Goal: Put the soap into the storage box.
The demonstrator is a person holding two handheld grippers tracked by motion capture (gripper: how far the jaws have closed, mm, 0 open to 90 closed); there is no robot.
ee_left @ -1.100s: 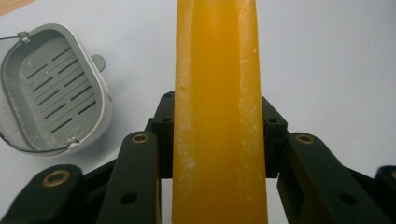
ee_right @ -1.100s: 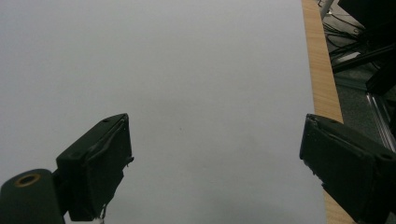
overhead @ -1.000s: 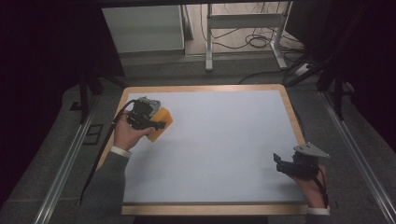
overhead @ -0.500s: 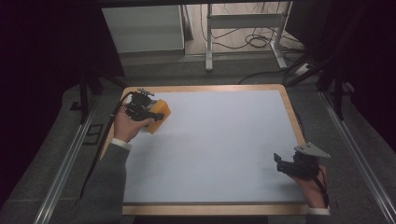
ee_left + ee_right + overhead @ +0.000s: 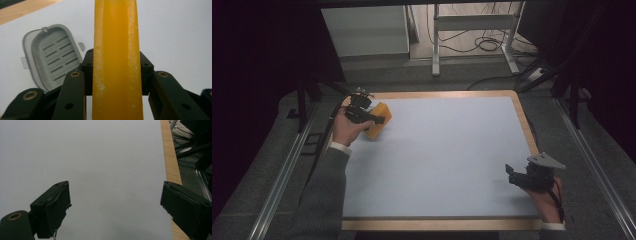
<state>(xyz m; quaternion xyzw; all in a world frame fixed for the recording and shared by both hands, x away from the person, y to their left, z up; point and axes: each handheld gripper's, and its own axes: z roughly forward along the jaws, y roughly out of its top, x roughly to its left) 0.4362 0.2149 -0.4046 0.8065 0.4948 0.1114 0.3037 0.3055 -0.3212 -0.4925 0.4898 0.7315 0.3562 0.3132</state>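
— Where's the block?

— Orange block [image 5: 117,62] clamped between my left gripper's [image 5: 371,119] jaws, both pads pressed on its flat sides. It stands up past the jaws in the left gripper view. From the high view it's [image 5: 378,119] at the far left corner of the table [image 5: 452,165], close to the wooden edge [image 5: 447,94].

— Anything beside it?

— A grey slotted tray [image 5: 51,60] lies on the white surface under the left gripper, near the wood strip at that corner. Block and tray apart.

— And your other hand?

— Right gripper [image 5: 518,178] sits near the right edge, toward the near corner, jaws spread wide with nothing between them. In the right gripper view the jaws frame bare white surface, the wooden border [image 5: 171,157] running just past the right jaw.

— Room to move?

— Wide open white surface between the two grippers. Tight spots: far left corner by the block, and the right border by my right hand [image 5: 548,200].
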